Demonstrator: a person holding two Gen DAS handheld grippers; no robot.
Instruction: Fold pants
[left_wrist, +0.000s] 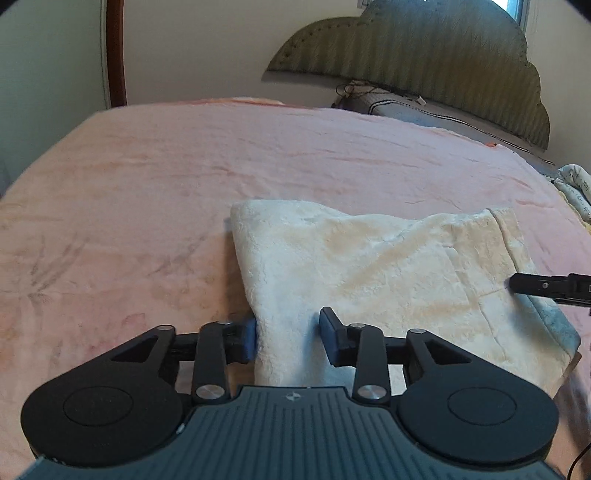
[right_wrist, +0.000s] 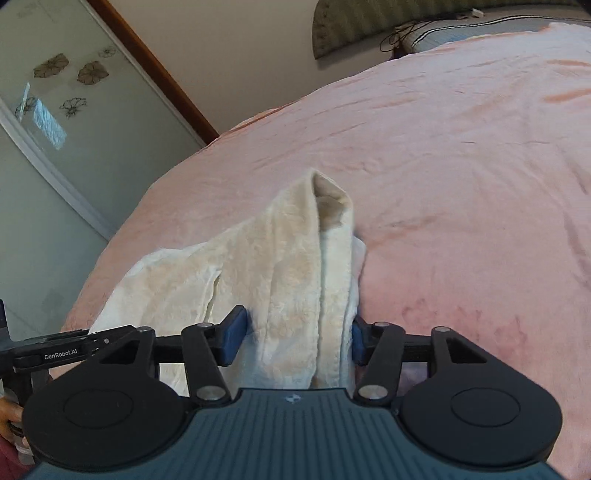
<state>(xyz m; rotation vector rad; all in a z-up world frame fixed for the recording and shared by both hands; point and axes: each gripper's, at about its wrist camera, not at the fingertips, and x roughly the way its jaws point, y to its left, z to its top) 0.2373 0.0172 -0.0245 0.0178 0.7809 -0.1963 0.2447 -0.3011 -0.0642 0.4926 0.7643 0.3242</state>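
Cream fleece pants (left_wrist: 388, 266) lie folded on a pink bed cover (left_wrist: 166, 177). My left gripper (left_wrist: 288, 339) straddles their near left corner; the blue pads stand apart, with a dark gap at the right pad, so it is open. In the right wrist view a raised ridge of the pants (right_wrist: 295, 266) runs between the fingers of my right gripper (right_wrist: 295, 336). There is a gap at its left pad and the cloth drapes over its right pad; it is open. One right fingertip (left_wrist: 517, 284) hovers over the pants' right side. The left gripper (right_wrist: 74, 347) shows at the left edge.
The pink cover (right_wrist: 461, 184) spreads wide beyond the pants. A padded headboard (left_wrist: 424, 55) and a grey pillow (left_wrist: 424, 110) with cables lie at the far end. A bundled cloth (left_wrist: 574, 184) sits at the right edge. A flower-decorated wardrobe door (right_wrist: 55, 110) stands left of the bed.
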